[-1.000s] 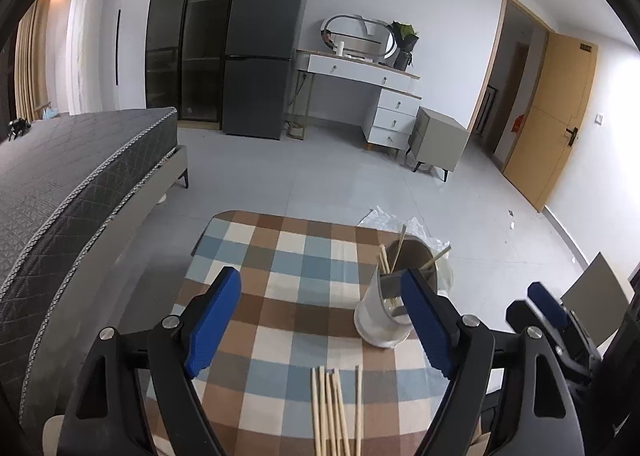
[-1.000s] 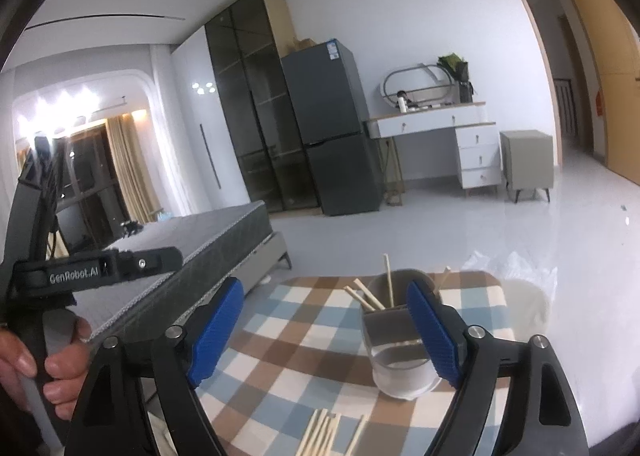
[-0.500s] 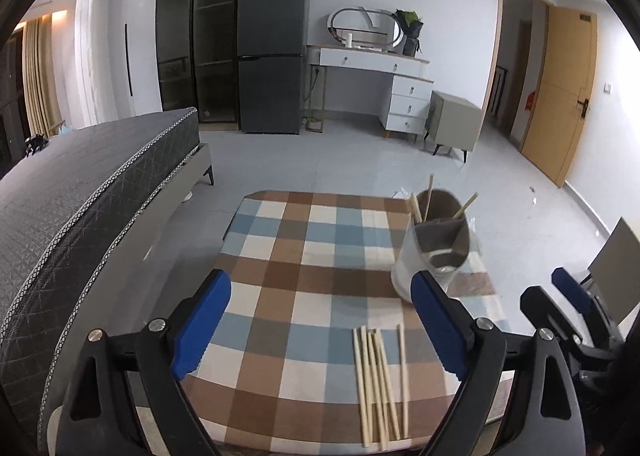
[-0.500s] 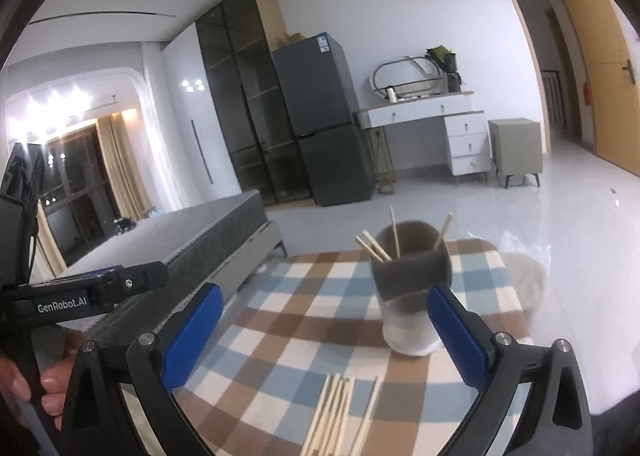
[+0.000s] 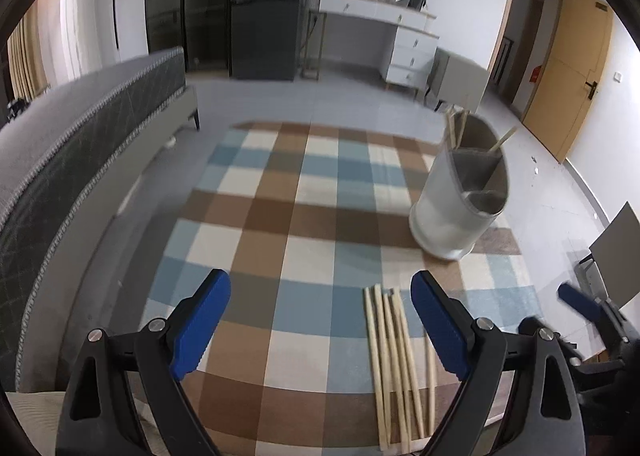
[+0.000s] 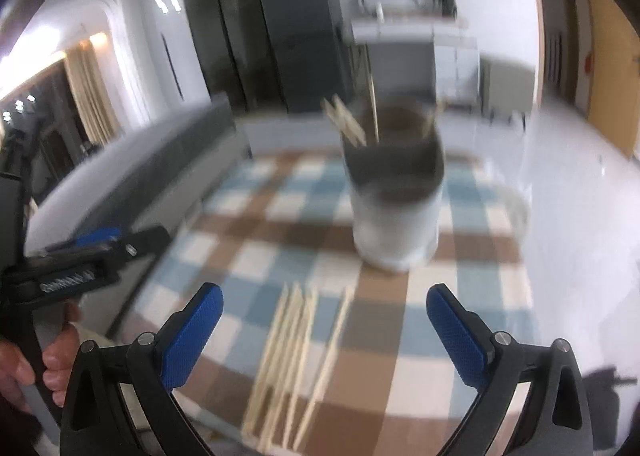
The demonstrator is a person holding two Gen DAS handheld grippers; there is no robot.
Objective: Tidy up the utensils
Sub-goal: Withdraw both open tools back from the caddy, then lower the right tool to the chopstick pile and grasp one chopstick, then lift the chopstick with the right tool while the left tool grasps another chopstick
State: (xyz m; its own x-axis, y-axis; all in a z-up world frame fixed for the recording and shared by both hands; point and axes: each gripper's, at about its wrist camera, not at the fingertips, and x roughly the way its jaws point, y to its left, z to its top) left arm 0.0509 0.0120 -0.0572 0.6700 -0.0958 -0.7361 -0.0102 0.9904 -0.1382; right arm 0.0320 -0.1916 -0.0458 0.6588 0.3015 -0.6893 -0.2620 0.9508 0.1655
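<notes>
Several wooden chopsticks (image 5: 394, 360) lie side by side near the front edge of the checked tablecloth (image 5: 280, 216); they also show in the right wrist view (image 6: 296, 352). A white and grey utensil holder (image 5: 460, 196) stands behind them with a few chopsticks in it, also in the right wrist view (image 6: 396, 192), blurred. My left gripper (image 5: 320, 316) is open and empty, above the cloth to the left of the loose chopsticks. My right gripper (image 6: 324, 328) is open and empty above the loose chopsticks.
A grey bed (image 5: 80, 128) runs along the left of the table. A dark fridge (image 5: 264, 4), a white dresser (image 5: 384, 32) and a wooden door (image 5: 568, 64) stand at the back. Tiled floor surrounds the table.
Both grippers have pulled back and tilted down towards the table. The loose chopsticks now sit closer and lower in both views. The right wrist view is motion-blurred.
</notes>
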